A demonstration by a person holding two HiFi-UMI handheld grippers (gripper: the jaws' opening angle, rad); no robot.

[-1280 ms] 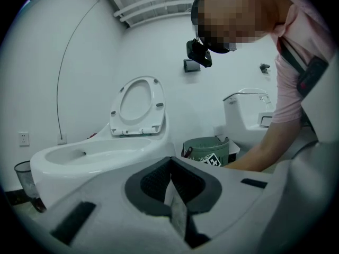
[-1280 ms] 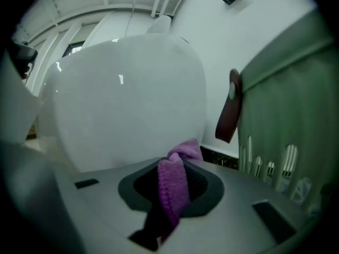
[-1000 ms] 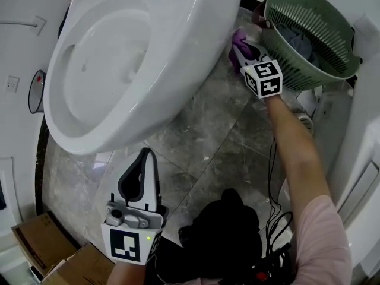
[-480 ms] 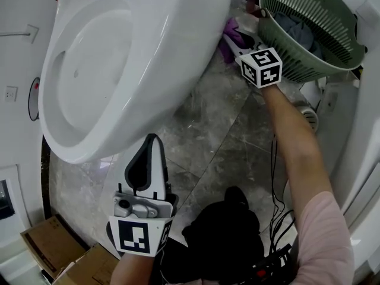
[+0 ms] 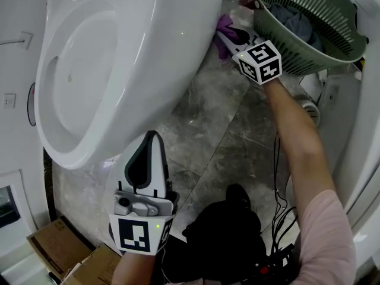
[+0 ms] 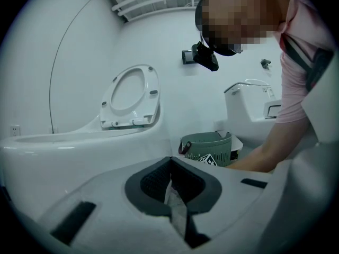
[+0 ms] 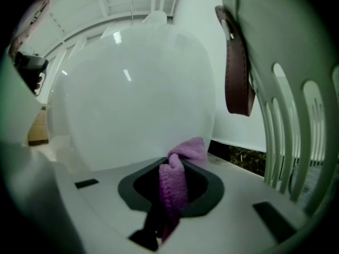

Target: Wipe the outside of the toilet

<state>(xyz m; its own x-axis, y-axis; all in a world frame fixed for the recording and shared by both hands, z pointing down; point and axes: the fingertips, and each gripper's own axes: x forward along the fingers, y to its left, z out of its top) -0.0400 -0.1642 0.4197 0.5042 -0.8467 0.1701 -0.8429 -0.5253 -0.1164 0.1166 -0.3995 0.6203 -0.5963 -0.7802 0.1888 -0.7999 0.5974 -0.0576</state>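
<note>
A white toilet (image 5: 119,58) fills the upper left of the head view, its seat and lid (image 6: 130,95) raised. My right gripper (image 5: 224,35) is shut on a purple cloth (image 5: 222,27), which presses against the lower right side of the bowl (image 7: 132,99), next to the floor. The cloth (image 7: 177,179) bunches between the closed jaws in the right gripper view. My left gripper (image 5: 149,142) hangs low near the bowl's front, shut with nothing in it.
A green slotted basket (image 5: 309,22) with dark cloths stands just right of the right gripper, its brown handle (image 7: 237,62) close by. Cardboard boxes (image 5: 53,248) sit at the lower left. A second white toilet (image 6: 254,110) stands behind. Cables (image 5: 276,218) trail over the grey marble floor (image 5: 219,129).
My right gripper has pushed the purple cloth left and farther along the bowl's side. The left gripper has barely shifted.
</note>
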